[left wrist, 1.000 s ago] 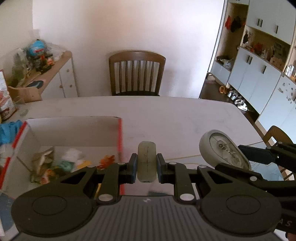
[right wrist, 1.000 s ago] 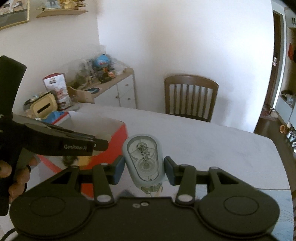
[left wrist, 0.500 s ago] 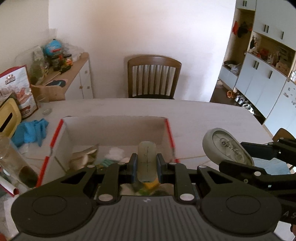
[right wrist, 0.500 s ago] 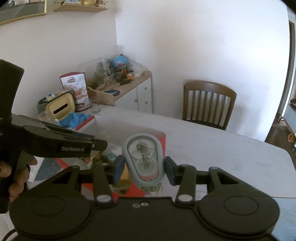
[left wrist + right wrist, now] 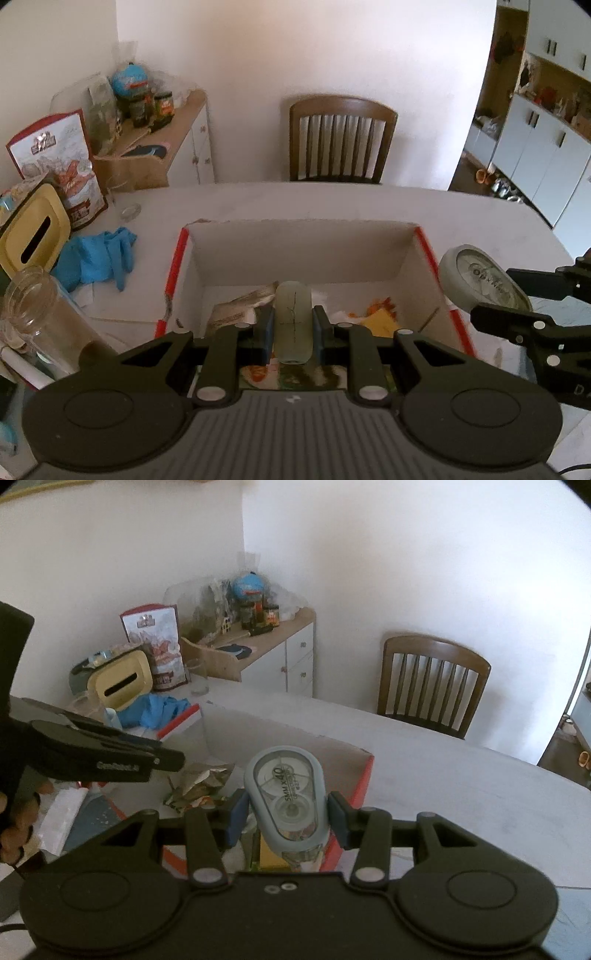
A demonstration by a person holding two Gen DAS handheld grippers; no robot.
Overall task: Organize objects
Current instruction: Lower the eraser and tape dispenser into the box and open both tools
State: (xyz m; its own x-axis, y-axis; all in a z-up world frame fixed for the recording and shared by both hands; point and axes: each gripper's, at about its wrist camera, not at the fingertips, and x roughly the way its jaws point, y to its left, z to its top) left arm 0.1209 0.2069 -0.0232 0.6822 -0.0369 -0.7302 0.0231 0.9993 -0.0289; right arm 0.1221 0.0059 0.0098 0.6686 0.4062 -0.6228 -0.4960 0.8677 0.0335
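A pale green rounded object [image 5: 293, 317], seen edge-on, is pinched in my left gripper [image 5: 293, 326], which hangs over the open cardboard box [image 5: 303, 223] with red edges. Wrappers and paper scraps [image 5: 236, 310] lie inside the box. My right gripper [image 5: 288, 812] is shut on a grey-blue correction tape dispenser [image 5: 286, 794] above the box's right wall [image 5: 364, 771]. The left wrist view shows that dispenser [image 5: 480, 280] and the right gripper [image 5: 495, 299] at the box's right edge. The left gripper [image 5: 166, 760] enters the right wrist view from the left, held by a hand [image 5: 16, 823].
Left of the box lie a blue glove [image 5: 96, 254], a glass jar [image 5: 33, 314], a yellow-lidded container [image 5: 35, 236] and a printed bag [image 5: 62, 162]. A wooden chair [image 5: 341, 140] stands behind the table [image 5: 332, 199]. A cluttered sideboard [image 5: 177, 125] is at the back left.
Both grippers have travelled left across the table with their objects still held. The box, earlier off to the left, now lies directly under the left gripper.
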